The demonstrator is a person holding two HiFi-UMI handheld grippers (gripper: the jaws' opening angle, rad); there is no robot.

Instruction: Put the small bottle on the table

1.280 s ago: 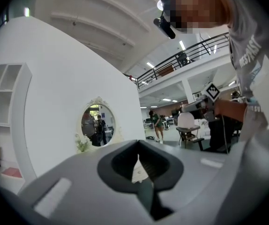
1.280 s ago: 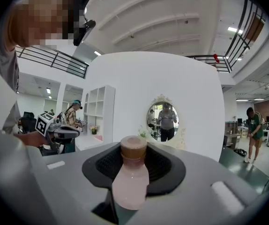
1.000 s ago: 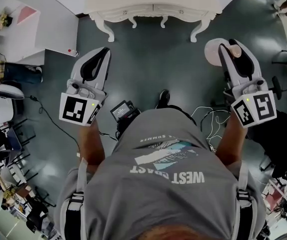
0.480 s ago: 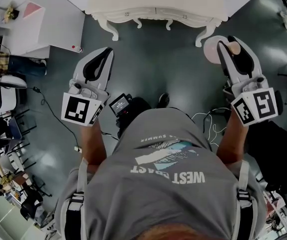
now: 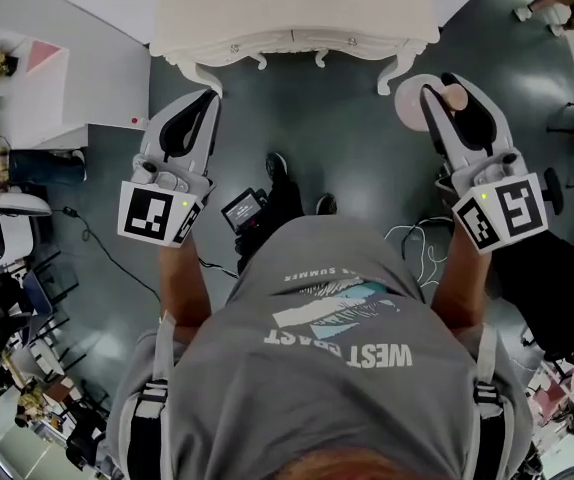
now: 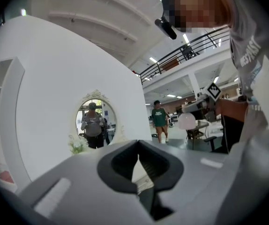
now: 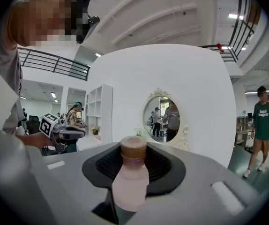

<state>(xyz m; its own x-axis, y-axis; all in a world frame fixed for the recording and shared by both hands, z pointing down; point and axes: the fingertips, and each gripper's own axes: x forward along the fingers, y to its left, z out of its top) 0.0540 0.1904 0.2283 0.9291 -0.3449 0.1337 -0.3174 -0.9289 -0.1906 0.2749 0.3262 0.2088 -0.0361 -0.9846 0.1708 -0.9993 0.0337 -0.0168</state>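
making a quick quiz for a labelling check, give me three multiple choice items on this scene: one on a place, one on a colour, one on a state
1. Where is the small bottle?
A. between the left gripper's fingers
B. between the right gripper's fingers
C. lying on a chair

2. What colour is the bottle's cap?
A. brown
B. blue
C. green

3. How do the left gripper's fingers stand?
A. wide apart
B. closed on a cup
C. closed with nothing between them

Answers:
1 B: the right gripper view shows the pink bottle clamped between its fingers.
2 A: the cap on top is brown.
3 C: the left gripper view shows the tips meeting with nothing held.
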